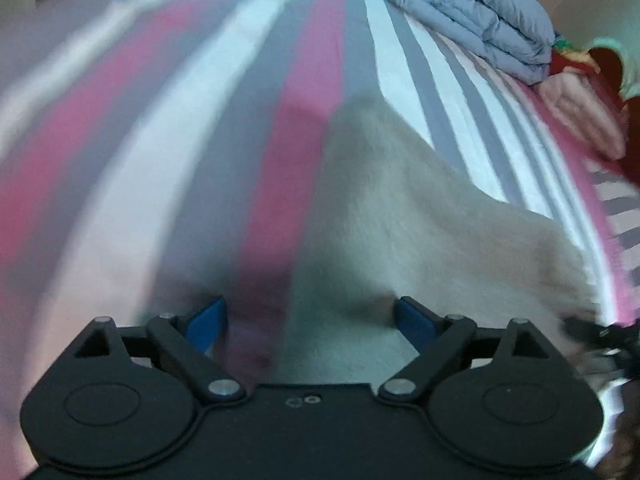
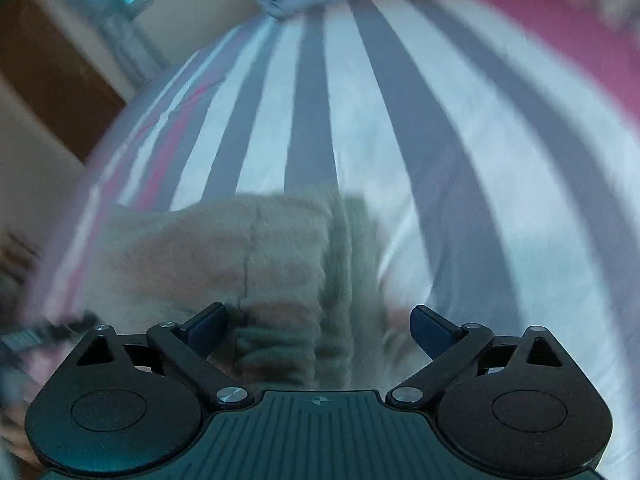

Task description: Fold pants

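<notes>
The fuzzy beige pants (image 1: 404, 220) lie on a bed with a pink, grey and white striped sheet (image 1: 160, 140). In the left wrist view my left gripper (image 1: 310, 322) is open, its blue fingertips (image 1: 208, 324) spread just above the near end of the pants. In the right wrist view the pants (image 2: 224, 252) show a ribbed green waistband (image 2: 344, 248). My right gripper (image 2: 318, 328) is open, its jaws wide apart over the waistband end. Both views are blurred.
A folded blue-grey quilt (image 1: 476, 16) lies at the far end of the bed, with pink folded cloth (image 1: 580, 112) and red and coloured items beside it. In the right wrist view a wooden cabinet (image 2: 44, 80) and a window stand past the bed's left edge.
</notes>
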Motion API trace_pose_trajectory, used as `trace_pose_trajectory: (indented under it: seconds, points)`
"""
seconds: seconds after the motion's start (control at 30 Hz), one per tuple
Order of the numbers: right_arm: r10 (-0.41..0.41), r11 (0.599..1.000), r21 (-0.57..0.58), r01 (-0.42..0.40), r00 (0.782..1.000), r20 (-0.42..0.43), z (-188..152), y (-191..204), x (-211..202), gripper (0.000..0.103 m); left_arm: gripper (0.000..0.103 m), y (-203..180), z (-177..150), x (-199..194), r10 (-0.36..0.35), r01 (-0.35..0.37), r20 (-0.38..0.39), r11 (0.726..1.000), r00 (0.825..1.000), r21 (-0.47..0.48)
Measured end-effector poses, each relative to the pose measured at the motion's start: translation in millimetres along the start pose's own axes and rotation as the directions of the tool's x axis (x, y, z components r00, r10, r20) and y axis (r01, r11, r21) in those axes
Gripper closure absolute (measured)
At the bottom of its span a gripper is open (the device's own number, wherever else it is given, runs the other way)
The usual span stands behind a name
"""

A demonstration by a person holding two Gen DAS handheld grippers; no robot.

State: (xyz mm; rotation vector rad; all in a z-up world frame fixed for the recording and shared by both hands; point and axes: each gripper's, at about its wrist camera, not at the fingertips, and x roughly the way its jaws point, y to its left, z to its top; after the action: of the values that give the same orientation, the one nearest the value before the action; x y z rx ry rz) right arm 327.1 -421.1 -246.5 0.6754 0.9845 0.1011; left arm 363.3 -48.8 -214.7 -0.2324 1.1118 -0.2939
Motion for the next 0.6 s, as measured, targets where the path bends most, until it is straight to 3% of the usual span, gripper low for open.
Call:
trace_pose_trajectory:
  seconds: [0.07, 0.13, 0.17, 0.2, 0.23, 0.27, 0.3, 0.47, 0.6]
  points:
    - [0.128, 0.990, 0.070, -0.122, 0.988, -0.085, 0, -12, 14, 0.000, 0.022, -1, -5, 3, -0.019, 0.019, 0.007, 1.000, 1.000, -0.010]
    - [0.148, 0.988, 0.059, -0.143, 0.985, -0.091, 1, -11, 16, 0.000, 0.053, -3, -5, 1, -0.076, 0.076, 0.003, 0.997, 0.997, -0.011]
    - [0.151, 0.988, 0.048, -0.147, 0.984, -0.094, 1, -9, 17, 0.002, 0.057, -1, -5, 0, -0.082, 0.082, 0.004, 0.996, 0.997, -0.035]
    - [0.142, 0.989, 0.041, -0.139, 0.986, -0.091, 0, -8, 17, 0.008, 0.066, -1, -5, -2, -0.088, 0.089, 0.010, 0.995, 0.996, -0.043]
    - [0.129, 0.991, 0.040, -0.126, 0.988, -0.085, 0, -7, 15, 0.034, 0.074, -1, -5, -4, -0.087, 0.088, 0.022, 0.995, 0.996, -0.045]
    - [0.143, 0.989, 0.042, -0.140, 0.987, -0.079, -1, -5, 12, 0.045, 0.077, -1, -7, -8, -0.094, 0.095, 0.040, 0.995, 0.995, -0.041]
    - [0.150, 0.988, 0.035, -0.148, 0.987, -0.057, -5, -1, 8, 0.047, 0.084, -1, -8, -12, -0.096, 0.099, 0.059, 0.994, 0.994, -0.044]
    - [0.169, 0.982, -0.088, -0.165, 0.985, 0.043, -1, 38, -15, 0.054, 0.089, -3, -2, -32, -0.099, 0.110, 0.144, 0.992, 0.985, -0.069]
    - [0.260, 0.959, -0.146, -0.245, 0.961, 0.099, 21, 67, -30, 0.054, 0.090, -3, 25, -54, -0.119, 0.144, 0.231, 0.985, 0.966, -0.095]
